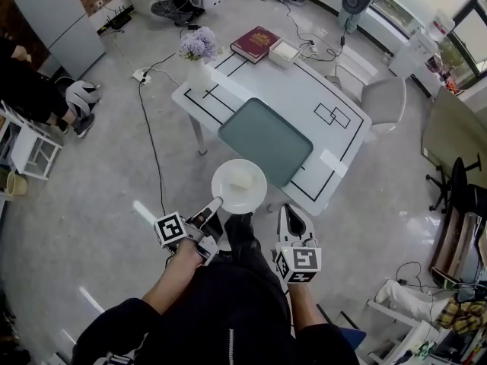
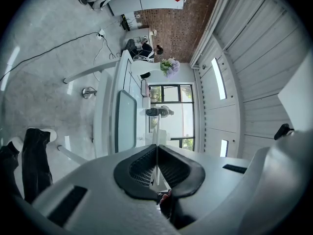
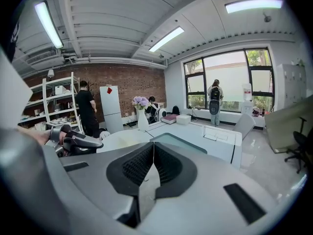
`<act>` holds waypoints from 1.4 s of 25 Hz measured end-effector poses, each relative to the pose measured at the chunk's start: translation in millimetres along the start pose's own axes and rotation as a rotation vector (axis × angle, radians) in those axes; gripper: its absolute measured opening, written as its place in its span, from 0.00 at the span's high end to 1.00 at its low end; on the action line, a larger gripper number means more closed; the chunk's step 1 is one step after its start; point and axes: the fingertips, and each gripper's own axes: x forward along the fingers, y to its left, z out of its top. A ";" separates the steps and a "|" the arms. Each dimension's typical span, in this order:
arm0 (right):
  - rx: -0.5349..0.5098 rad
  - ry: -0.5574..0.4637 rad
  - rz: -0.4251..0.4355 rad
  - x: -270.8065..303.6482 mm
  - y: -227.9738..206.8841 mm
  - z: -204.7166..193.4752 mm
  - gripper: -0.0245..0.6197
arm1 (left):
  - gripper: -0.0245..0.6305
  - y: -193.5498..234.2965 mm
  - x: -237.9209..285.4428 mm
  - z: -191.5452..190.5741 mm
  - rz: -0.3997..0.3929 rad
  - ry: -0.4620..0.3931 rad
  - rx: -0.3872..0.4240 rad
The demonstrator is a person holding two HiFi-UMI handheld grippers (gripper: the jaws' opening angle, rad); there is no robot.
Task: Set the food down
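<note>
Closest to the camera are the two grippers, at 6 o'clock in the head view. The left gripper (image 1: 211, 207) has its jaws pinching the rim of a white plate (image 1: 227, 198); in its own view the rim shows as a thin white line between the pads. The food (image 1: 241, 179), a pale piece, lies near the middle of the plate, which is carried in the air, just at the near edge of the desk (image 1: 335, 139). I think the plate is held by the rim and kept level so that the food does not slide.

The right gripper (image 1: 291, 215) has its jaws pressed together on nothing (it seems only to wait beside, at 3 o'clock of the plate).

A green mat (image 1: 266, 139) lies on the desk at 1 o'clock from the plate, with nothing on it, and looks to me the natural place for setting down. A vase (image 1: 198, 71), a book (image 1: 255, 42) and a white box (image 1: 284, 52) stand at the far end, around 12 o'clock, well apart from the mat. A chair (image 1: 383, 101) stands on the far side, at 2 o'clock. The near edge has open room for the approach.
</note>
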 end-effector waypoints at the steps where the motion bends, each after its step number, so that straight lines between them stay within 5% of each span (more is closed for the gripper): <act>1: 0.002 0.000 0.000 3.7 -2.5 0.9 0.95 | 0.94 0.8 4.0 2.0 0.003 0.002 0.006; 35: 0.129 0.039 -0.067 130.6 -119.9 28.1 0.95 | 0.94 17.0 187.8 55.4 0.088 0.157 0.021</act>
